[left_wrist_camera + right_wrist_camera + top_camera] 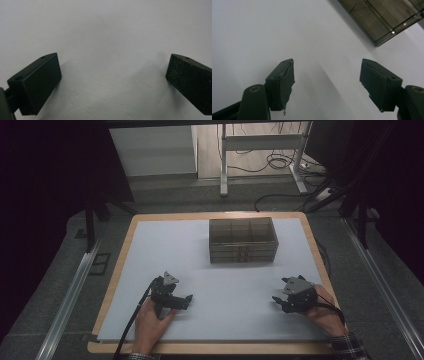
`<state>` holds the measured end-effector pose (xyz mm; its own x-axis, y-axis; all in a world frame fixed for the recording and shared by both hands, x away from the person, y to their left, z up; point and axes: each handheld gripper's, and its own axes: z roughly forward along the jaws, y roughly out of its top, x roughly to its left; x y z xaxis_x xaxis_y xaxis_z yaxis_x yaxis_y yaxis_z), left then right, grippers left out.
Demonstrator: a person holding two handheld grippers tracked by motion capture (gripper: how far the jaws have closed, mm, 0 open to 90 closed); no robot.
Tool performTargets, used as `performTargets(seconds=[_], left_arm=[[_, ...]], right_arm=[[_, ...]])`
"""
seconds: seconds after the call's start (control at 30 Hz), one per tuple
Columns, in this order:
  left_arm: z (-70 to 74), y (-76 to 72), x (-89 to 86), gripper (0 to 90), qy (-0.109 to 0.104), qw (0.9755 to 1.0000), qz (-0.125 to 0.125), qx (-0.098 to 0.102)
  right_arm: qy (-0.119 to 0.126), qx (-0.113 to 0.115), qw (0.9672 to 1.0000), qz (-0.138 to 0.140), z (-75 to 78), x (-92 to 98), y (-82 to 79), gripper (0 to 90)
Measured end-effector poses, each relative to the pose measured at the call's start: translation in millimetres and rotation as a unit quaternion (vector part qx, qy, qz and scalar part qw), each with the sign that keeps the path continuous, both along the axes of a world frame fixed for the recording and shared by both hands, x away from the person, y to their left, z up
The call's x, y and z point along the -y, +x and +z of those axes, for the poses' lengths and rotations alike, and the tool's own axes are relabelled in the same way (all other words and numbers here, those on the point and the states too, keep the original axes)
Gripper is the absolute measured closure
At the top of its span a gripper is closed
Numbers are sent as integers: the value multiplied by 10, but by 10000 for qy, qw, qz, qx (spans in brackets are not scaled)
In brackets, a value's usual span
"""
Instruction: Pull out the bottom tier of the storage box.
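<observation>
White sheet [225,270] across the wooden table [120,250], with a clear compartment box [243,240] at the far middle, well apart from both claws. Near left: left gripper [188,298] resting low on the sheet, jaws spread wide, nothing between them. Near right: right gripper [276,302], jaws partly open, likewise empty above bare sheet.

drawer box [243,240] on mat [165,250], far centre

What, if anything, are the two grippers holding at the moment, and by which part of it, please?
Nothing is held. The left gripper and the right gripper both have open jaws with only the white mat between them; the clear compartment box sits apart, untouched.
</observation>
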<state>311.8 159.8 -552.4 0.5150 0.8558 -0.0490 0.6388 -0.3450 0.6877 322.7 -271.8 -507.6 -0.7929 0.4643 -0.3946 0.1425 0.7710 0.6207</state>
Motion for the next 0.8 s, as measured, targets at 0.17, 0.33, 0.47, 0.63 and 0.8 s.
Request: performTargets(seconds=[0.17, 0.33, 0.47, 0.63, 0.8], left_arm=[[0, 0, 0, 0, -1, 10000, 0, 0], [0, 0, 0, 0, -2, 10000, 1, 0], [0, 0, 0, 0, -3, 10000, 2, 1], [0, 0, 0, 0, -4, 10000, 2, -1], [0, 0, 0, 0, -2, 10000, 2, 0]], right_arm=[[-104, 182, 9998, 37, -1, -67, 30, 279], [-213, 350, 9992, 20, -15, -116, 61, 287], [-309, 499, 9983, 26, -29, -159, 78, 306], [-500, 771, 9957, 70, -51, -226, 93, 333], [-647, 951, 9933, 81, -76, -291, 125, 353]])
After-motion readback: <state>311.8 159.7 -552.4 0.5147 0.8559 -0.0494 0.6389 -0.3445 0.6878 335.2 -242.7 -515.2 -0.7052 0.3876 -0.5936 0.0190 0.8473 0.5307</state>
